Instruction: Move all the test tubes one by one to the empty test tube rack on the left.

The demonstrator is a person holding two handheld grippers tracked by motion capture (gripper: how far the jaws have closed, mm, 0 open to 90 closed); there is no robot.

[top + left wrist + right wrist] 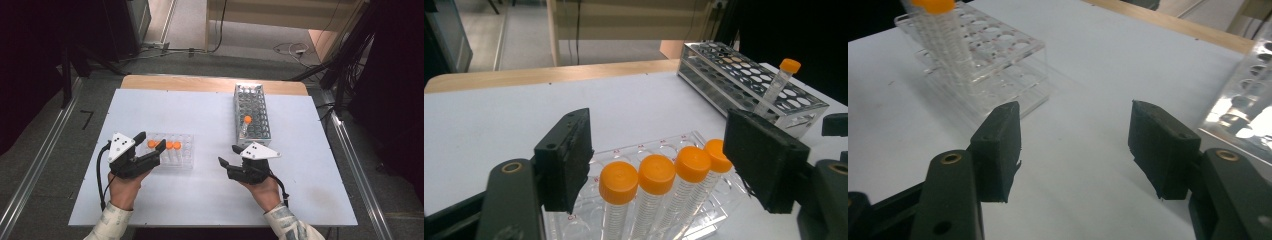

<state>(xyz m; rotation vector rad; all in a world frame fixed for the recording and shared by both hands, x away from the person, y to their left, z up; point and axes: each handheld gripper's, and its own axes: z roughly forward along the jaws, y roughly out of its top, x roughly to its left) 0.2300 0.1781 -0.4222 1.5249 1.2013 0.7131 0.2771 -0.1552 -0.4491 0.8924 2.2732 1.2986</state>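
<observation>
While the left gripper [150, 145] sits at the lower left of the high view, its fingers [566, 157] stand apart, with a row of four orange-capped tubes [664, 172] between them in the left gripper view. Neither finger presses on a cap: the left finger is just beside the nearest cap, and the right finger stands just in front of the farthest cap, with no contact visible. The four tubes stand in a clear plastic rack [175, 150] on the white counter [200, 115], left of centre in the high view.

At the lower middle of that view, the right gripper [227, 155] rests low over the counter, its fingers [998, 147] open with only bare counter between them. A metal rack [252, 112] lies in the upper right of the counter, just beyond this gripper, and holds one orange-capped tube [246, 124] leaning in a hole near its near end. In the right gripper view the clear plastic rack shows at the upper left, well apart from the fingers, and the metal rack's edge sits at the right margin.
</observation>
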